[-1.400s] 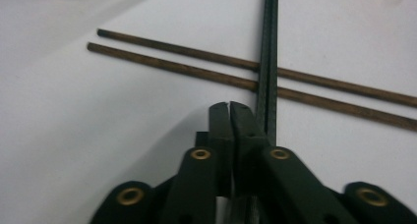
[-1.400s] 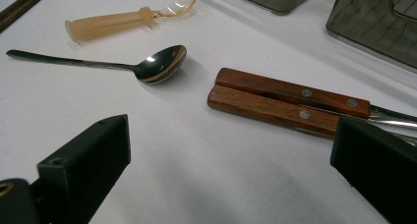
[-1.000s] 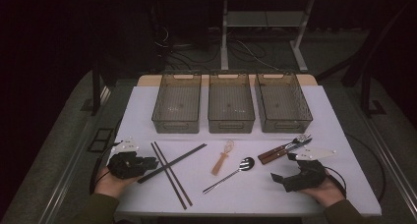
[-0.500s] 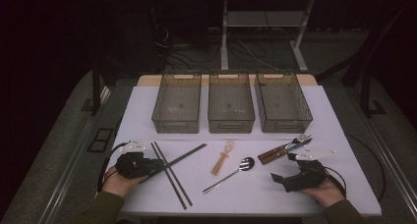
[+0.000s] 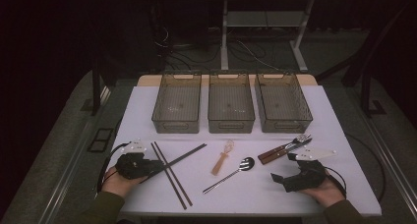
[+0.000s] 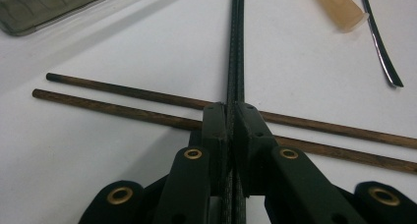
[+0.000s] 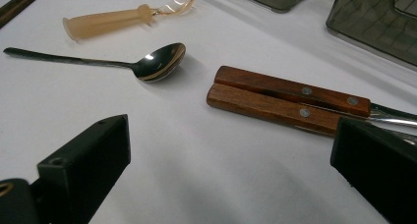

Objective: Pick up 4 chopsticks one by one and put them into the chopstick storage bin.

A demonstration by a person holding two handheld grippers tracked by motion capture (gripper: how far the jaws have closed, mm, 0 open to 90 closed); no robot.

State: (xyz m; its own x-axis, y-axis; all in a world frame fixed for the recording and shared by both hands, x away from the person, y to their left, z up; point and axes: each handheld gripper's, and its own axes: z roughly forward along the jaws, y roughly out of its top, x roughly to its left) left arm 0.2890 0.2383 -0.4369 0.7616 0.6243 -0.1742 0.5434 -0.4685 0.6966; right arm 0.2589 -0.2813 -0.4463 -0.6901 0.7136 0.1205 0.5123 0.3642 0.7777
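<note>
My left gripper [image 5: 147, 166] sits at the table's front left, shut on a pair of black chopsticks [image 5: 184, 155] that lie slantwise over two brown wooden chopsticks [image 5: 172, 177]. Its jaws have just been closing, with the black pair between them. In the left gripper view the pads [image 6: 216, 123] press on the black chopsticks [image 6: 236, 47], which run straight ahead across the brown ones [image 6: 123, 94]. My right gripper [image 5: 279, 180] rests at the front right, open with nothing between its jaws. In the right gripper view its gripper [image 7: 228, 135] faces a wood-handled knife and fork [image 7: 285, 98].
Three grey mesh bins [image 5: 177, 106] [image 5: 231, 103] [image 5: 282, 103] stand in a row at the back of the white table [image 5: 246, 194]. A metal spoon [image 5: 231, 174] and a tan plastic utensil [image 5: 222, 160] lie mid-table, with the knife and fork [image 5: 282, 150] to their right.
The left gripper has shifted slightly toward the black chopsticks and closed on them. The right gripper has stayed in place.
</note>
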